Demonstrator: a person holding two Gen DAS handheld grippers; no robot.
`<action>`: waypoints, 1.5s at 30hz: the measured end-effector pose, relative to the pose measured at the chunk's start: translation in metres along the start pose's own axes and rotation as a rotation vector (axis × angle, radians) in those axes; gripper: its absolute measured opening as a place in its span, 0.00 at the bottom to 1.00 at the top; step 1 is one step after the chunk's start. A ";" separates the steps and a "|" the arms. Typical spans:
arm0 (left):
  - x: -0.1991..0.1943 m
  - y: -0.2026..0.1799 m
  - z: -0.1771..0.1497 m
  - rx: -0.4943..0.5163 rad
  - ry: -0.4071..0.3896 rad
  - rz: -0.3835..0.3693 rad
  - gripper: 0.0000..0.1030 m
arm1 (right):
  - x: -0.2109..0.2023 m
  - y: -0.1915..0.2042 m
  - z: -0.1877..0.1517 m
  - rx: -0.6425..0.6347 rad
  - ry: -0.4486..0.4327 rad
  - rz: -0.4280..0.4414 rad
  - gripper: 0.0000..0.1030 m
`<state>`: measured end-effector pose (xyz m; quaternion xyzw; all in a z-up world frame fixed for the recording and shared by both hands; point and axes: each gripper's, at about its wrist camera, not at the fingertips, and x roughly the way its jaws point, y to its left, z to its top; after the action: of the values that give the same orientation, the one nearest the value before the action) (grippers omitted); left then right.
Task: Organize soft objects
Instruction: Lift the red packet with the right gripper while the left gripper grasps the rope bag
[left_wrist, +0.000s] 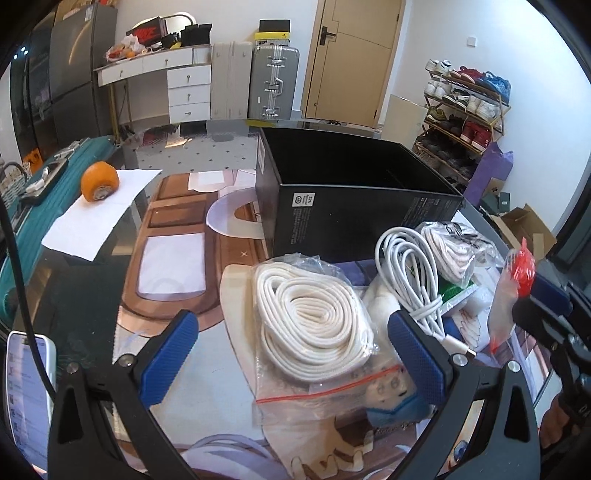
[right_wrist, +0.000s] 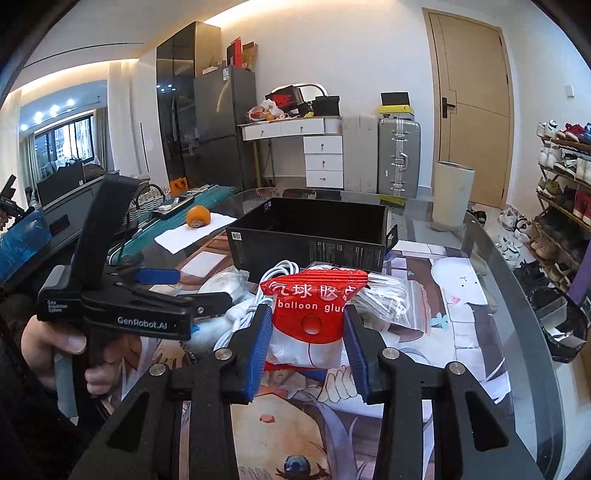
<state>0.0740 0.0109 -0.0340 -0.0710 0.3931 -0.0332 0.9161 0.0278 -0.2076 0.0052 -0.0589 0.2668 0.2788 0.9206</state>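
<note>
The black box (right_wrist: 310, 236) at the far side of the table (right_wrist: 480, 332) looks empty, so sorting has barely begun. The right tool (right_wrist: 308, 332) pinches a red balloon-glue packet (right_wrist: 314, 306), lifted near the box. The left tool (left_wrist: 291, 354) is spread over the bagged white cord (left_wrist: 314, 317); a white cable (left_wrist: 410, 273) and another bag (left_wrist: 450, 251) wait (the box floor is mostly hidden).

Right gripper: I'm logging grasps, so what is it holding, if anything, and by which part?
The right gripper is shut on the balloon glue packet, its pads pressing the packet's two side edges at the lower half. The left gripper holds nothing.
</note>
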 end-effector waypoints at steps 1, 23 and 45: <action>0.001 0.001 0.002 -0.002 0.002 0.006 1.00 | 0.000 0.000 0.000 0.000 -0.001 0.000 0.38; 0.007 0.002 -0.004 0.003 0.050 0.033 0.42 | 0.003 -0.001 -0.002 -0.010 0.007 0.003 0.38; -0.052 -0.009 0.010 0.047 -0.133 0.010 0.35 | -0.017 -0.004 0.016 -0.016 -0.087 0.002 0.38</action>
<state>0.0454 0.0092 0.0113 -0.0496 0.3310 -0.0329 0.9417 0.0249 -0.2152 0.0273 -0.0537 0.2244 0.2840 0.9307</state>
